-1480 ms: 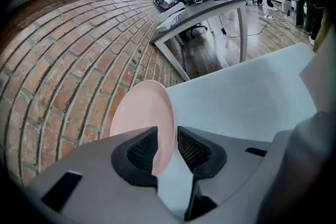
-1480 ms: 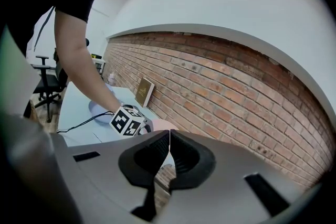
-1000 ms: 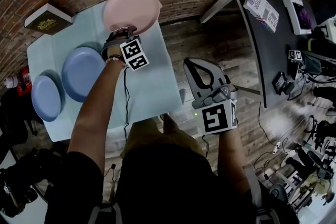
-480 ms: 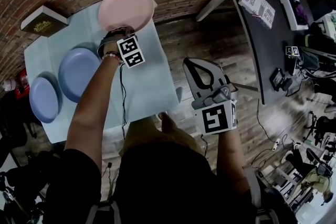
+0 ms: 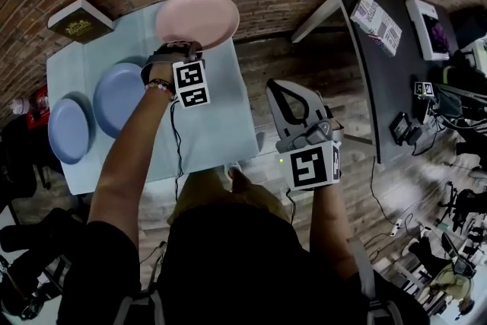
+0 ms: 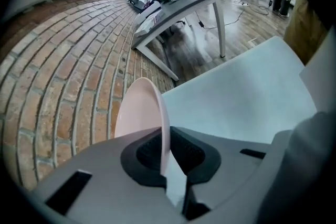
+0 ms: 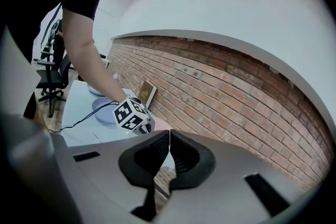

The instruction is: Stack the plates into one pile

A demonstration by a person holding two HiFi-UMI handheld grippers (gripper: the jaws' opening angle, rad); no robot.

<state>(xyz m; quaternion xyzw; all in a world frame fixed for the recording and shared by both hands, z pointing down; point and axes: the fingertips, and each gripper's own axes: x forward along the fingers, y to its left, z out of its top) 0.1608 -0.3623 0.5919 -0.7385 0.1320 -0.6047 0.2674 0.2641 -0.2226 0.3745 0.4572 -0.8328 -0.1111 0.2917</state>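
Note:
A pink plate [image 5: 196,17] is at the far end of the pale blue table [image 5: 217,125]. My left gripper [image 5: 179,51] is shut on its near rim; its jaws have just been closing with that rim between them. In the left gripper view the pink plate [image 6: 137,113] stands edge-on between the dark pads [image 6: 184,152], tilted off the tabletop. A large blue plate [image 5: 119,97] and a smaller blue plate [image 5: 70,129] lie side by side at the table's left. My right gripper [image 5: 283,91] hovers over the floor off the table's right edge, shut and empty.
A brown and white box [image 5: 80,20] lies at the table's far left corner, against the brick wall. A red-capped bottle [image 5: 27,109] sits beyond the left edge. A dark desk [image 5: 396,49] with boxes stands at the right, on a wooden floor [image 5: 281,57].
The left gripper's jaws closed on the pink plate's near rim and the hand rose a little, tipping the plate up. The right gripper kept still.

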